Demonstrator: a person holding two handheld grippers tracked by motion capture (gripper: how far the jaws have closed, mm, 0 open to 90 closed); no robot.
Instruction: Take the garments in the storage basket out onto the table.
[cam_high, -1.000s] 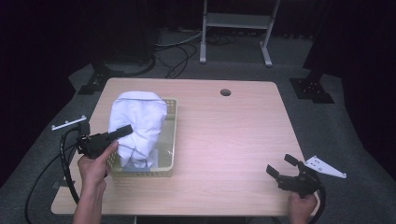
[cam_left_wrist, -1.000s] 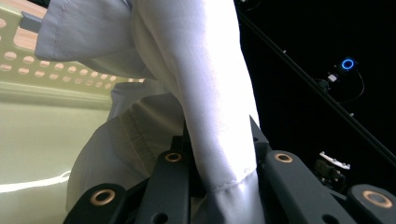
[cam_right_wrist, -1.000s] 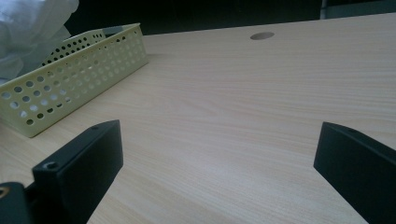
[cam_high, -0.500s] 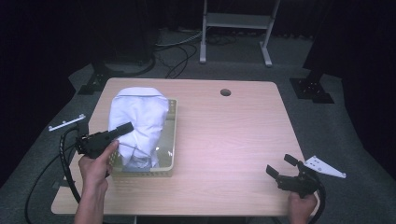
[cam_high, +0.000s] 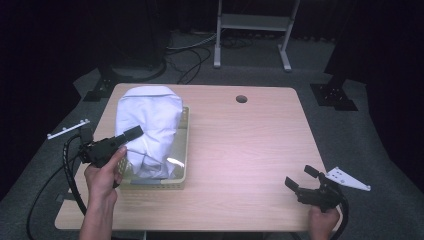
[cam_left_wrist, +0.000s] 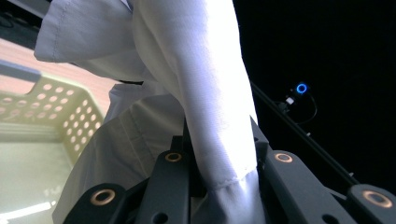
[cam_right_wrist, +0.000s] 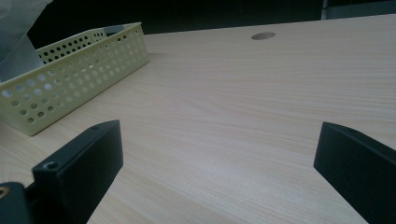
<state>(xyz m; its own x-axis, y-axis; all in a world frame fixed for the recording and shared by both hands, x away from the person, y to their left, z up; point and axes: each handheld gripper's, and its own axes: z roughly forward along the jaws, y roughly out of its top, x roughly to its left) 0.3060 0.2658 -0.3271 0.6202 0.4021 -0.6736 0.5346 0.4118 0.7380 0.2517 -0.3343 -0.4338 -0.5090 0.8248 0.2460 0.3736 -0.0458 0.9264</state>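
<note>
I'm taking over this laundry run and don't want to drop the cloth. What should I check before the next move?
1. Left gripper clamped on the white cloth: ok, fabric is pinched between the jaws.
2. Cloth free of the yellow basket: not ok, its lower part hangs inside.
3. Right gripper empty and open: ok, jaws wide apart above the table.
4. Landing space right of the basket: ok, bare wood.
5. Cloth snagged on the basket's rim: cannot tell.

Cloth (cam_high: 149, 127) rises from basket (cam_high: 183, 150) on table's (cam_high: 240, 150) left side.
</note>
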